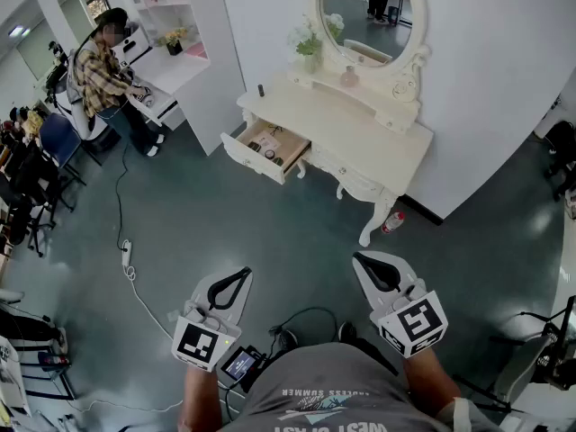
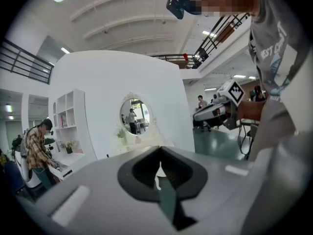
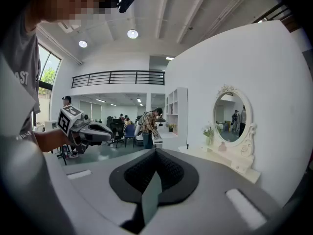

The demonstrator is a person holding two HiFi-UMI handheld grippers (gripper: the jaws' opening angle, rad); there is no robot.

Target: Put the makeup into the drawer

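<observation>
A cream dressing table [image 1: 360,133] with an oval mirror [image 1: 364,12] stands against the white wall. Its left drawer [image 1: 236,151] is pulled open, with small dark items [image 1: 270,154] inside. A small dark stick [image 1: 261,90] stands on the tabletop's left corner and a pink bottle [image 1: 349,77] sits under the mirror. My left gripper [image 1: 241,273] and right gripper [image 1: 360,257] hover over the floor well short of the table. Both are shut with nothing in them. The left gripper view shows its tips [image 2: 159,151] meeting; the right gripper view shows the same [image 3: 155,153].
A vase of flowers [image 1: 310,48] stands on the table. A small bottle [image 1: 392,222] lies on the floor by a table leg. A person [image 1: 103,70] works at a white desk far left. A power strip and cable [image 1: 127,255] run across the green floor.
</observation>
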